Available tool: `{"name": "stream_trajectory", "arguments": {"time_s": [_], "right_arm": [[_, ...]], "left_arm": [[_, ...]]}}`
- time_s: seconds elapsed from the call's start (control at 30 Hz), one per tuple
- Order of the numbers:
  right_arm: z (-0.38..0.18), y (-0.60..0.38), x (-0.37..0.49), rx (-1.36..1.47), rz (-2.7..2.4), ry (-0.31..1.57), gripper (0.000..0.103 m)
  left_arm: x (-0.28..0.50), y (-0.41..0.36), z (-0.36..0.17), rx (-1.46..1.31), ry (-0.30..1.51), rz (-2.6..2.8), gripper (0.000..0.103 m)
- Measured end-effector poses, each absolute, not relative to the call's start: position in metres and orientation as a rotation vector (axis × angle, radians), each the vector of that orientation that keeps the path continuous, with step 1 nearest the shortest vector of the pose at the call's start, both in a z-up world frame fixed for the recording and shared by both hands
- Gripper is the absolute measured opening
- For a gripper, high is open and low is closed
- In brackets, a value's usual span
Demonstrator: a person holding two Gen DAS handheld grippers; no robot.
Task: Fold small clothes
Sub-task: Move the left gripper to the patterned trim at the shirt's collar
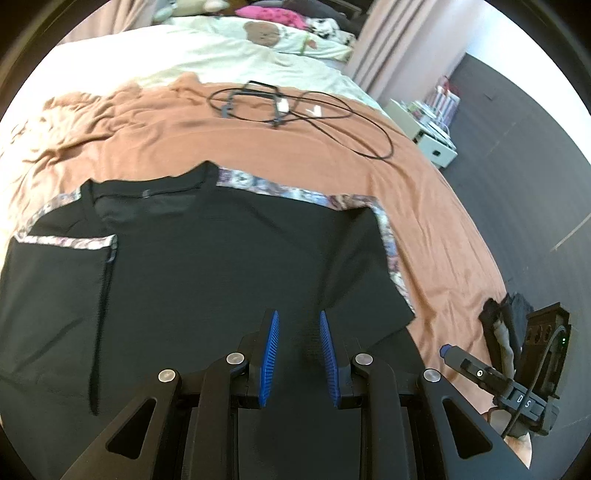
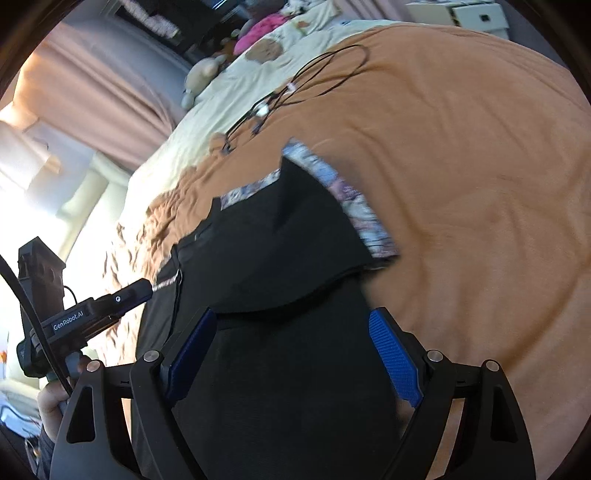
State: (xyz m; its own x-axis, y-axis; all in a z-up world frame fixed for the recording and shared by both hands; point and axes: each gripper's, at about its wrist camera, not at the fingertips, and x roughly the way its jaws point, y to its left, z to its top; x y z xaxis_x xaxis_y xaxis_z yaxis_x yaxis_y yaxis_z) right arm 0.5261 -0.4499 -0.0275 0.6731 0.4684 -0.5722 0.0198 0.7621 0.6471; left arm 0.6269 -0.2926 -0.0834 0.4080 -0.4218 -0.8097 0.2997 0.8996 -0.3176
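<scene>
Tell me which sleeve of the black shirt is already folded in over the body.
The sleeve at the left of the left wrist view: its patterned cuff lies across the shirt. The other sleeve still sticks out onto the brown blanket.

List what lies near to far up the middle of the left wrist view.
Left gripper → black T-shirt → orange blanket → black cable → cream duvet → pink plush.
</scene>
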Motion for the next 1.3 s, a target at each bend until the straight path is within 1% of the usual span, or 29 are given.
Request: {"name": "stream_trajectory", "arguments": {"time_s": [0.07,0.13,0.17,0.23,0.27,0.3,0.33,0.5,0.6,0.63,1.03,1.3], "right_arm": [[-0.034,-0.456,0.519,0.691,0.267,0.789,0.076],[-0.043,-0.464,0.514,0.709,0.259,0.77,0.065],[-0.048,-0.461,0.51,0.718,0.26,0.762,0.063],[-0.061,-0.468,0.504,0.749,0.263,0.743,0.051],[-0.068,-0.473,0.506,0.764,0.249,0.759,0.047],[-0.072,-0.476,0.508,0.771,0.228,0.789,0.04],[-0.072,-0.48,0.509,0.772,0.218,0.806,0.036],[-0.054,-0.492,0.502,0.771,0.215,0.763,0.036],[-0.054,-0.496,0.5,0.783,0.213,0.763,0.027],[-0.055,-0.498,0.498,0.803,0.213,0.767,0.027],[-0.056,-0.524,0.495,0.864,0.136,0.767,0.027],[-0.057,-0.523,0.497,0.898,0.142,0.779,0.027]], "left_arm": [[0.626,-0.308,-0.085,-0.098,1.067,-0.474,0.025],[0.625,-0.321,-0.087,-0.065,1.074,-0.482,0.025],[0.625,-0.33,-0.089,-0.044,1.077,-0.487,0.025],[0.626,-0.347,-0.092,-0.017,1.086,-0.503,0.025],[0.626,-0.355,-0.094,-0.003,1.089,-0.509,0.025],[0.627,-0.363,-0.097,0.011,1.093,-0.514,0.025],[0.628,-0.371,-0.1,0.022,1.097,-0.522,0.025],[0.63,-0.406,-0.11,0.05,1.107,-0.563,0.025],[0.632,-0.428,-0.116,0.095,1.112,-0.577,0.025],[0.633,-0.434,-0.118,0.106,1.113,-0.582,0.025],[0.63,-0.507,-0.148,0.242,1.126,-0.644,0.025],[0.635,-0.52,-0.177,0.28,1.182,-0.622,0.025]]}}
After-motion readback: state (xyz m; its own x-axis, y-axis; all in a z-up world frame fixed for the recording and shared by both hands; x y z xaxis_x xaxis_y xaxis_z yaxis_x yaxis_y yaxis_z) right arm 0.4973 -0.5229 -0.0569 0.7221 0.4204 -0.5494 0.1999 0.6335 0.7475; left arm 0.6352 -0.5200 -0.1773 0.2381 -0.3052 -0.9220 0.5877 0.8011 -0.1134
